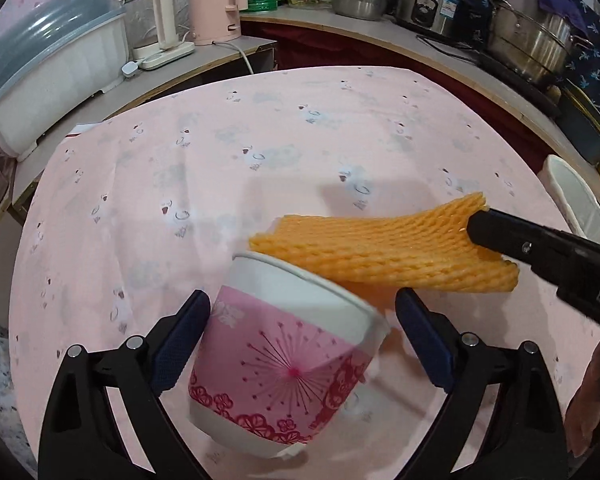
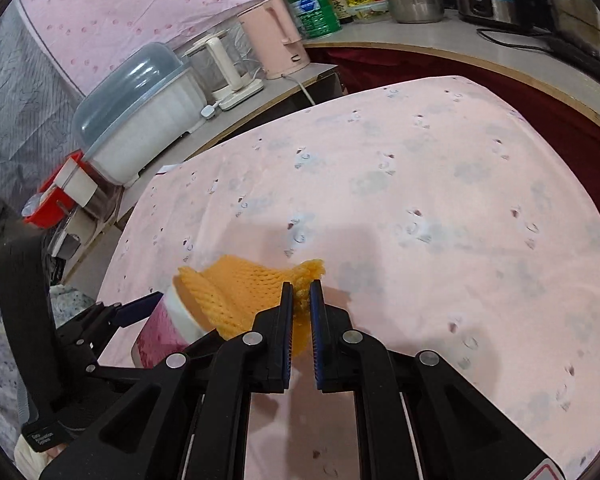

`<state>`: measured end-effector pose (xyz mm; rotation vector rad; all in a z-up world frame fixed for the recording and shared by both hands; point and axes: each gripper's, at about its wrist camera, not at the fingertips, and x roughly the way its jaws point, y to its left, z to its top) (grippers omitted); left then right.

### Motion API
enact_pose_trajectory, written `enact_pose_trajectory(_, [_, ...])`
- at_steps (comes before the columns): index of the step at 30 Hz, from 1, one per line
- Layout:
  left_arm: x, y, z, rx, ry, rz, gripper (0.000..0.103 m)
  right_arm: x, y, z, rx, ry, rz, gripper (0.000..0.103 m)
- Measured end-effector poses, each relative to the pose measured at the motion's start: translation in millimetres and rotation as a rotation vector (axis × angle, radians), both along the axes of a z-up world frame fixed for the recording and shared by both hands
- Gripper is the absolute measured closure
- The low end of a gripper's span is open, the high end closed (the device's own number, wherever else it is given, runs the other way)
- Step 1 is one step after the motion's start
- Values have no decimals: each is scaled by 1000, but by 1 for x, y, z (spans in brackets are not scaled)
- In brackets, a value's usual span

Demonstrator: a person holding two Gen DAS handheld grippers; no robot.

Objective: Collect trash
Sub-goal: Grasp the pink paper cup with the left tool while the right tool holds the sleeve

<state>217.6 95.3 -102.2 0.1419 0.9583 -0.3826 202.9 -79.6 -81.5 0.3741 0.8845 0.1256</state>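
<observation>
Two hand-held grippers are seen above a pink-covered tabletop (image 1: 300, 152). The left hand-held gripper (image 1: 300, 344) is clamped on a paper cup (image 1: 284, 364) printed with pink and red flowers; the cup is tilted, its rim turned away from the camera, and its blue-padded fingers (image 1: 180, 344) are pressed against the cup's sides. The right hand-held gripper (image 2: 300, 308) is closed tightly on one end of an orange foam net (image 2: 236, 300), a fruit sleeve, which is squeezed between the nearly touching pads. The net's free end is laid over the cup's rim, and whether any of it is inside the cup cannot be told.

Only in the left wrist view is the cup's full printed wall shown, together with the net (image 1: 380, 256) stretched flat from the right hand-held gripper (image 1: 480, 228) towards the rim, a white bin (image 1: 576, 204) at the tabletop's right edge, and part of a hand (image 1: 592, 408) at the lower right. Steel pots (image 1: 532, 40) are lined along the far counter (image 1: 340, 20).

Only in the right wrist view is the pinched end of the net seen between the pads, the cup (image 2: 168, 324) partly hidden behind that gripper, and a red and white object (image 2: 60, 196) beside a lidded white tub (image 2: 140, 120) on the side counter. A pink kettle (image 2: 276, 40) and a green tin (image 2: 314, 10) are visible in both views.
</observation>
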Motion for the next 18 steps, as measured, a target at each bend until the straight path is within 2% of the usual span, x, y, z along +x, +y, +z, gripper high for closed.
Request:
enact_pose_trajectory(5, [-27,-10,0,92,-50,-18,13,-32,-30,9,9,-11,-75,94])
enact_pose_trajectory(11, [-27,-11,-5,160,-57,-42,11,-49,-48,22,17,-40,-122,94])
enact_pose_trajectory(15, [-22,-8,-21,152,-8,-56,12,-56,-50,24,23,-47,-134,94])
enact_pose_trajectory(18, [-26,-5,-25,93,25,-73,12,-59,-51,25,22,-50,-143,94])
